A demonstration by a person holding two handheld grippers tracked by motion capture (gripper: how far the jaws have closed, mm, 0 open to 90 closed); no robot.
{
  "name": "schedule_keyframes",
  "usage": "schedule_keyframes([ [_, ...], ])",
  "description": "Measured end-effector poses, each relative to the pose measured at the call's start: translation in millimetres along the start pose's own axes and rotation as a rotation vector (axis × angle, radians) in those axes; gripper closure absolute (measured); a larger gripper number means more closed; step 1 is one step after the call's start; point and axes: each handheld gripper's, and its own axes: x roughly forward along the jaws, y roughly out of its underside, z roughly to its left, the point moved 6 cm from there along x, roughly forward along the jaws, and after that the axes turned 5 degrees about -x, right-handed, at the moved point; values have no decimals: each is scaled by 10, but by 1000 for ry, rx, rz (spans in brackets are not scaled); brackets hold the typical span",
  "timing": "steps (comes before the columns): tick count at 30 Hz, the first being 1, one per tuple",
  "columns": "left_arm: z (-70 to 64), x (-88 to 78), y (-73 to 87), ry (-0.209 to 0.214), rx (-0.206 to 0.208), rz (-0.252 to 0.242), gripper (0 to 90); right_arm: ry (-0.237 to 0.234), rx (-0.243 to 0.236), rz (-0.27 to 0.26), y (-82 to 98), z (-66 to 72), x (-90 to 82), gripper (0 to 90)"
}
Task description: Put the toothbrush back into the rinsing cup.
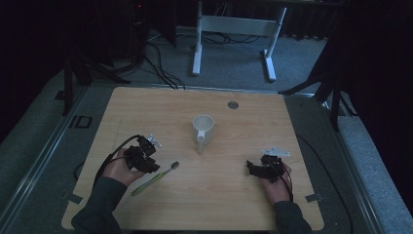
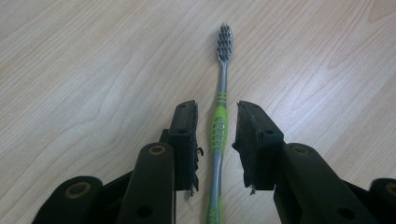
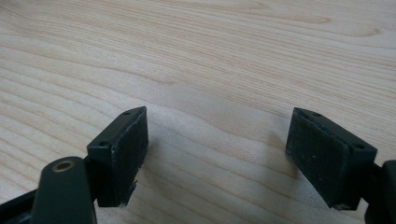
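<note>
A light wooden table (image 1: 146,105) carries the scene, its grain running bare beneath both tools. A white mug (image 1: 203,128) stands upright near the table's middle, a little toward the far edge, its handle turned toward the near edge; a small round grey insert (image 1: 233,105) sits in the tabletop close to the far edge, beyond the mug. The person's left hand (image 1: 117,169), in a dark sleeve, holds the left gripper (image 2: 216,135) over the near-left part of the table, while the right hand (image 1: 275,185) holds the right gripper (image 3: 217,154) over the near-right part, well apart from the mug. A green and grey toothbrush (image 2: 220,126) lies flat on the table near the near-left corner, between the left gripper and the mug, bristle head pointing toward the table's middle and handle end toward the near edge. In the left gripper view the two black jaws straddle the green grip section of the toothbrush handle, one on either side, with a sliver of wood showing between each pad and the handle: the jaws are released and part-way spread, not pressing on it. In the right gripper view the jaws stand wide apart over bare wood, released, with nothing between them. Cables trail from both grippers toward the near edge
</note>
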Motion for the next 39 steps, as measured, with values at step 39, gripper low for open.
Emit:
schedule_keyframes([
  [39, -83, 326, -20, 15, 50, 180, 690, 0, 1, 0, -2, 2, 2, 206],
])
